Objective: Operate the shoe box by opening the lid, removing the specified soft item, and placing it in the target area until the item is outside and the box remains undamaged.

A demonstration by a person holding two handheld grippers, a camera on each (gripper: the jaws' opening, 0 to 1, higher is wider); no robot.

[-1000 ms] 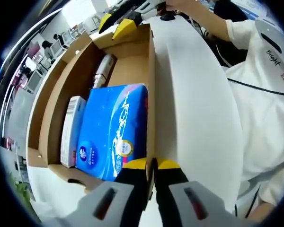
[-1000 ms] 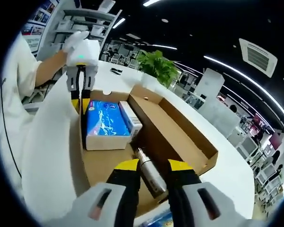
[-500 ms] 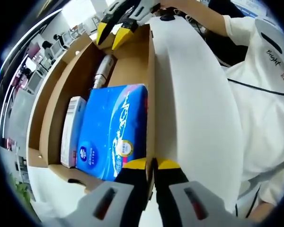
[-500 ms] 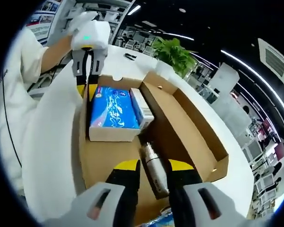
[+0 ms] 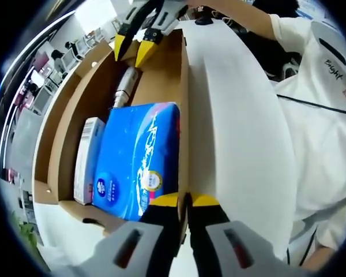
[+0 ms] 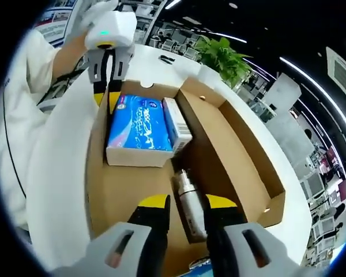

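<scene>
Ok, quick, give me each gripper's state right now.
Left gripper: fingers shut on the box wall, pinching the cardboard edge.
Right gripper: fingers open, straddling the metal bottle inside the box, not yet clamped.

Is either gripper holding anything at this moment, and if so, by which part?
The left gripper is shut on the shoe box, pinching the top edge of its side wall by the white lid. The right gripper holds nothing, its jaws apart above the metal cylinder.

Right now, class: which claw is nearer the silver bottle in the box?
Right. The right claw straddles the silver bottle; the left claw grips the box wall beside the blue tissue pack.
</scene>
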